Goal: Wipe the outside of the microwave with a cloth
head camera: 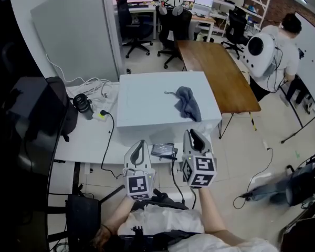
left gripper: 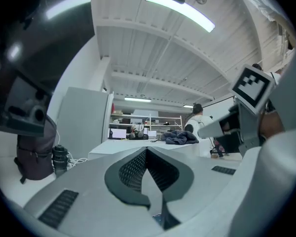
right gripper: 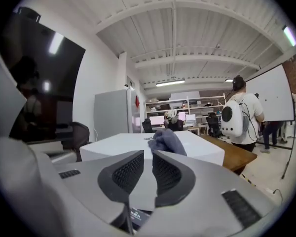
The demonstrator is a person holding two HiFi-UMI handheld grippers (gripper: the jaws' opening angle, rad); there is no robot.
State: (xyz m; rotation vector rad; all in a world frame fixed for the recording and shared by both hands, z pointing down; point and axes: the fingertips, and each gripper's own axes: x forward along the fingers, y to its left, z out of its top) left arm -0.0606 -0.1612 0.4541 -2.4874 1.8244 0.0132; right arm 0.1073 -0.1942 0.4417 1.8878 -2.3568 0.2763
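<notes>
Head view, microwave: the white box-shaped microwave (head camera: 147, 101) stood on the white counter (head camera: 84, 135).
Head view, cloth: the crumpled grey-blue cloth (head camera: 188, 103) lay on the microwave's top, toward its right side.
Head view, grippers: the left hand-held gripper (head camera: 140, 145) and the right hand-held gripper (head camera: 193, 136) were held side by side just near of the microwave's near face, both apart from the cloth.
Head view, surroundings: a black cylindrical container (head camera: 84, 106) stood left of the microwave, and a brown wooden table (head camera: 215, 72) stood to the far right.
Left gripper view, jaws: together at the tips, nothing between them.
Left gripper view, beyond: the cloth (left gripper: 181, 138) sat on the microwave's top, far and slightly right.
Right gripper view, jaws: slightly apart, with a narrow gap and nothing in it.
Right gripper view, beyond: the cloth (right gripper: 166, 141) lay straight ahead past the tips, not touching them.
</notes>
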